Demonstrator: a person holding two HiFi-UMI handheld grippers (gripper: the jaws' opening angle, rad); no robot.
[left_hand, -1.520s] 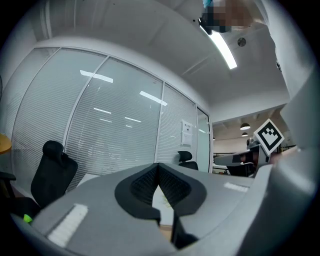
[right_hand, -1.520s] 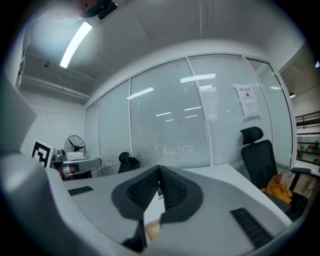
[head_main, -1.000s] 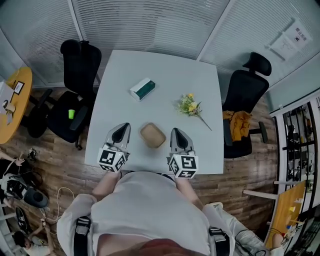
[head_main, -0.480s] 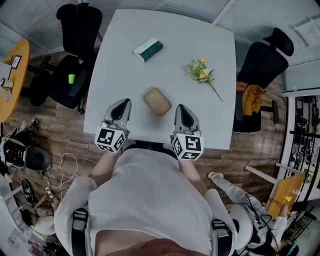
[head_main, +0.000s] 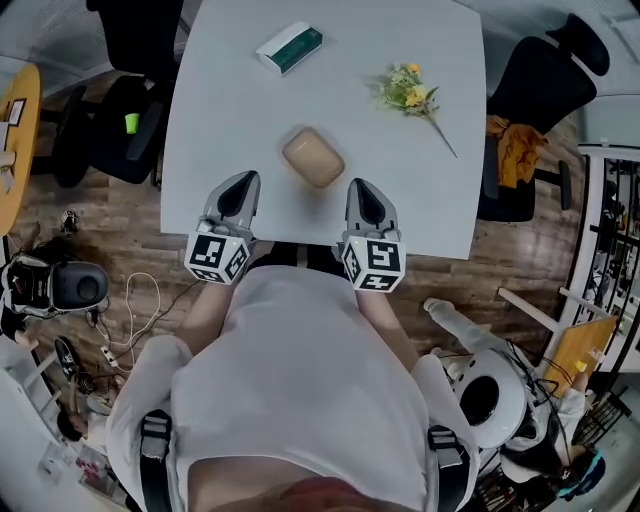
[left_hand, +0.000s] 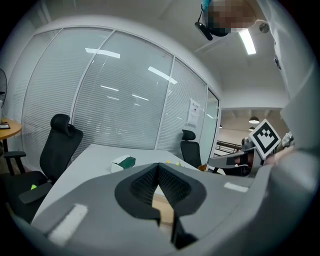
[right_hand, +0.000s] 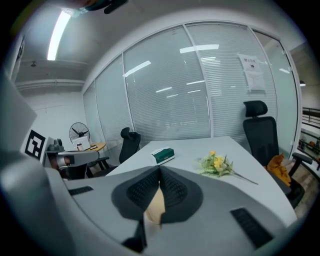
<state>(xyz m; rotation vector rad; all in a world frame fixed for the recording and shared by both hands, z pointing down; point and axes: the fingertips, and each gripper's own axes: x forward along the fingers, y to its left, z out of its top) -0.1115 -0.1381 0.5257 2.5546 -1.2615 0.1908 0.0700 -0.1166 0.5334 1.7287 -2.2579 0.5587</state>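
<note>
The left gripper and right gripper hang at the near edge of one smooth grey table, both with jaws pressed together, empty. One rounded tan box lies just ahead between them, touching neither. Farther off lie one green-and-white carton and one bunch of yellow flowers, well apart, with bare tabletop between. Two black chairs flank the table.

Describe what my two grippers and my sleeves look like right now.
The left gripper and the right gripper both have smooth grey shells that taper forward, lined with black ribbed pads. Each carries a white cube printed with black square markers at its rear. No cables show. The person wears a whitish top with dark shoulder straps.
</note>
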